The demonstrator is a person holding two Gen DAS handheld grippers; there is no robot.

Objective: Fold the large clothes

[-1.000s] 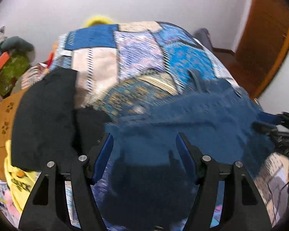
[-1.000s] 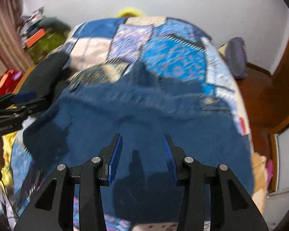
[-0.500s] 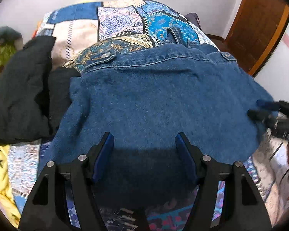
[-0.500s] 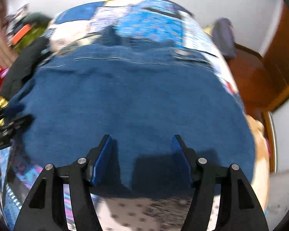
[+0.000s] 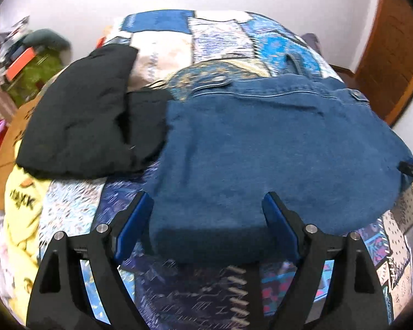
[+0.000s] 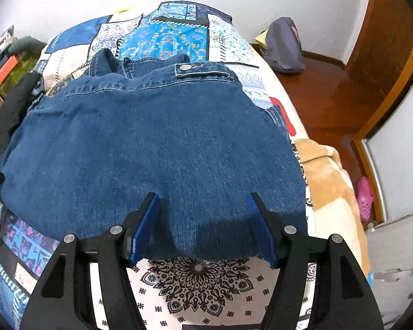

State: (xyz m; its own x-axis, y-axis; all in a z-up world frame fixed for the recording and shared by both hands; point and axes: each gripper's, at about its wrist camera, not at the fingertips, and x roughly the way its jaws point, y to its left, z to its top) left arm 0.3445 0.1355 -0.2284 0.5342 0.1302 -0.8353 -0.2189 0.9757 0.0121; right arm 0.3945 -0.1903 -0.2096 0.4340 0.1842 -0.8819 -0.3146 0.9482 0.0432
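Denim jacket flat on patchwork bed, left claw just opened wider, right claw open, both over hem at 6 o'clock, black garment at 9 o'clock

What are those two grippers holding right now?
Nothing: the left gripper and right gripper stand open over the denim jacket's near edge.

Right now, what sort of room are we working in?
Most likely a bedroom: a bed under a patchwork bedspread, a denim garment spread on it, a wooden door beside it.
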